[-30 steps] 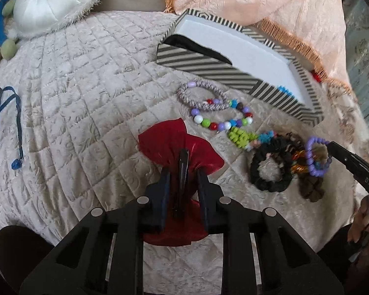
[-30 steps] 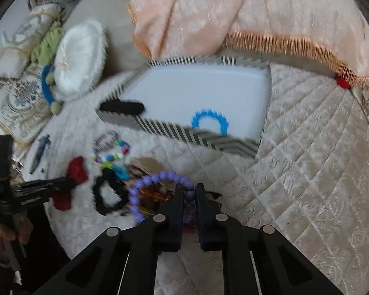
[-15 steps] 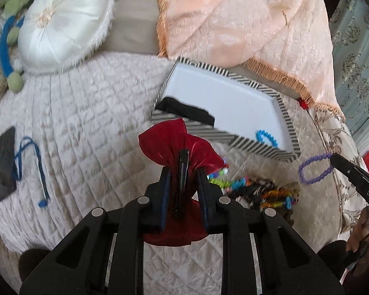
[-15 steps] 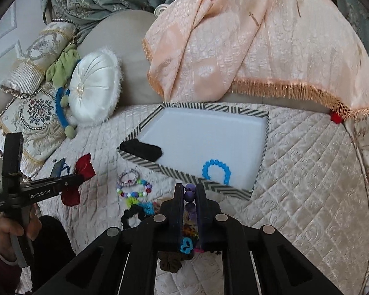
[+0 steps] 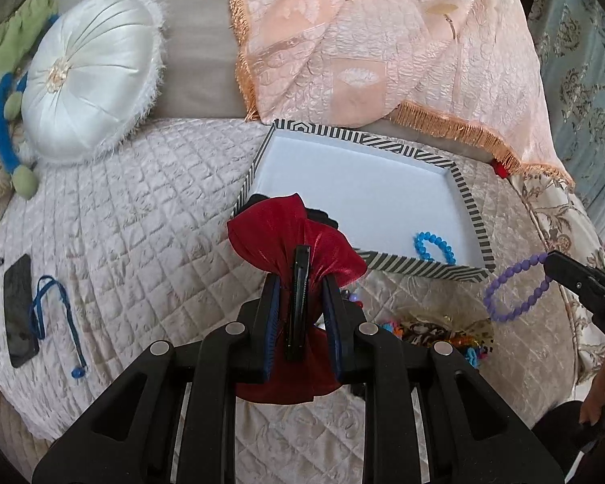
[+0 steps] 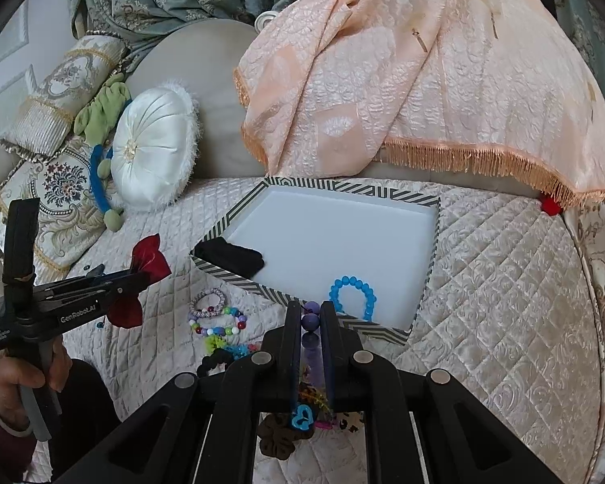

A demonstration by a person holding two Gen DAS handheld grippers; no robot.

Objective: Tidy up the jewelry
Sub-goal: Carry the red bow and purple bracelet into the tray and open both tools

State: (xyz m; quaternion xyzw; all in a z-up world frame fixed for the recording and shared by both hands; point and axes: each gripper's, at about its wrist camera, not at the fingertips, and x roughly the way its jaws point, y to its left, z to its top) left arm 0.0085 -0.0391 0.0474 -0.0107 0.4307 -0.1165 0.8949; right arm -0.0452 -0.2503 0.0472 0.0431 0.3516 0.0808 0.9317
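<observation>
**Both grippers loaded above the quilted bed**

My left gripper (image 5: 300, 282) has its jaws closed in on the pinched middle of a red hair bow (image 5: 292, 238), the black clip bar of the bow standing between the two fingers and the red fabric fanning out above and below them. It holds the bow lifted off the quilt, in front of the near left corner of the striped tray (image 5: 470, 205).

My right gripper (image 6: 311, 314) has its jaws nearly together, pinching the purple bead bracelet (image 6: 311, 314) between the fingertips; from the left wrist view the bracelet (image 5: 516, 286) hangs as an open loop from the tip of that gripper, clear of the quilt and just outside the tray's near right corner.

Inside the tray a blue bead bracelet (image 6: 353, 292) lies against the near wall towards the right corner, and a black fabric item (image 6: 238, 258) lies in the near left corner.

On the quilt (image 6: 504, 282) in front of the tray's near wall sits a loose pile of jewelry (image 6: 218, 322): a grey woven bracelet, a multicoloured bead string, a green bead piece and a black scrunchie, with darker pieces under my right gripper.

Towards the left edge of the quilt lie a dark phone (image 5: 18, 310) and a blue cord (image 5: 56, 318) beside it. A round white cushion (image 5: 88, 76) leans at the far left, and a peach fringed throw (image 5: 383, 40) hangs behind the tray.
</observation>
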